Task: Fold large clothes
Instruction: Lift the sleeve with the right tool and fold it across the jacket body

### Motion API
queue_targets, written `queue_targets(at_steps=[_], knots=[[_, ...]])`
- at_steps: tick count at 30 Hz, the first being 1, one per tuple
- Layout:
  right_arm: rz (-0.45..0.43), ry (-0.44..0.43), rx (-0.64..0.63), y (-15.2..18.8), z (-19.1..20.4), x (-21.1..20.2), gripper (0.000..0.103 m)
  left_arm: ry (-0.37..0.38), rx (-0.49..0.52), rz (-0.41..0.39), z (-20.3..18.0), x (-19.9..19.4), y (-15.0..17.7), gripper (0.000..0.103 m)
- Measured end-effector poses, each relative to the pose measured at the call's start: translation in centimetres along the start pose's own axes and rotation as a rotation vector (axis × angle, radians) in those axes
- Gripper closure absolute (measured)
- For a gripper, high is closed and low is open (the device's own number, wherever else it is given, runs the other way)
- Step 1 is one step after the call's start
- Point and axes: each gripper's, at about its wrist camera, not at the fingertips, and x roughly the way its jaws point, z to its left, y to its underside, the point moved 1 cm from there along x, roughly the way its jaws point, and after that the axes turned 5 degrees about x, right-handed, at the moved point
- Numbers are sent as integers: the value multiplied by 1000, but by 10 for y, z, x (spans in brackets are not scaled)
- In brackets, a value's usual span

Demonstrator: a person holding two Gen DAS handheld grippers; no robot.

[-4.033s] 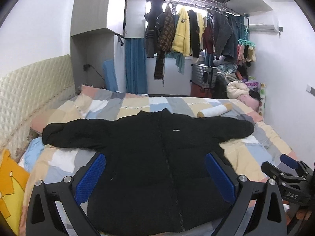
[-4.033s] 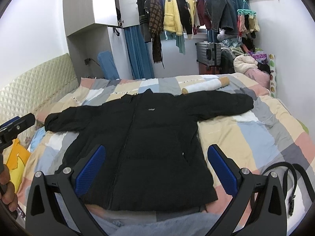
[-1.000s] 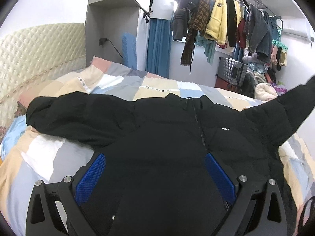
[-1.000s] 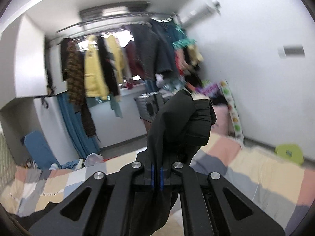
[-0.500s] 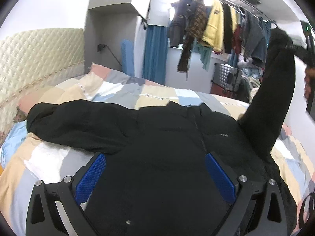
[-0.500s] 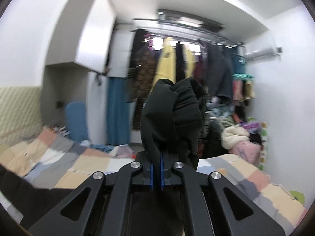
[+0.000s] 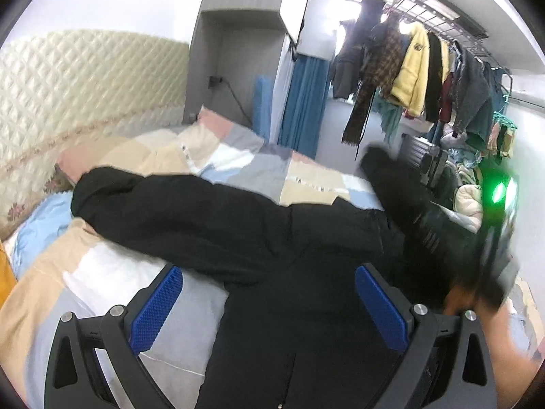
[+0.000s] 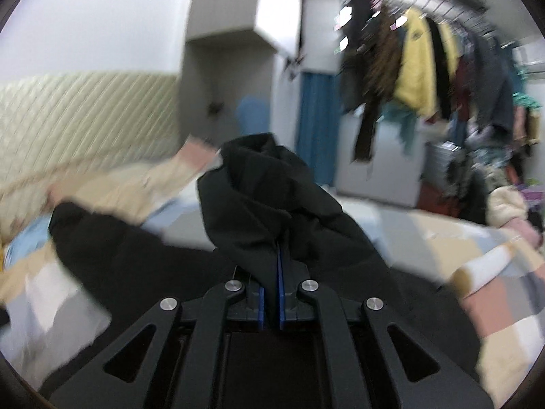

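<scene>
A black puffer jacket point(image 7: 293, 272) lies front up on the patchwork bed point(image 7: 112, 272), its left sleeve point(image 7: 163, 204) stretched out toward the headboard. My left gripper point(image 7: 269, 303) hovers open over the jacket's body, with nothing between its blue pads. My right gripper point(image 8: 270, 293) is shut on the cuff of the jacket's right sleeve point(image 8: 269, 197), which bunches up above the jaws. In the left wrist view that sleeve point(image 7: 402, 197) slants across the jacket's right side, with the right gripper's body and a hand point(image 7: 477, 289) blurred behind it.
A quilted cream headboard point(image 7: 85, 102) runs along the left. Beyond the bed's far side stand a grey cabinet point(image 7: 238, 51), a blue curtain point(image 7: 303, 102) and a rail of hanging clothes point(image 7: 419, 68). A suitcase and heaped clothes point(image 7: 453, 184) fill the far right.
My right gripper has swung the held sleeve down from high in the air, leftward over the jacket's body. The left gripper drifted slightly; the jacket's left sleeve stays flat.
</scene>
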Motion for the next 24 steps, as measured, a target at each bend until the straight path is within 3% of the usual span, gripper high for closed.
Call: queue_targets(at_steps=[6,9,24], knots=[[227,-91,-22,76,13,44,98,5,16,30,-1,9,5,1],[316,-107,-25,95,10,58,98,7,33,37,-6,11,8,1],[421,-194,62,87,-1,16,94,12,75,34,-24,-7,18,1]])
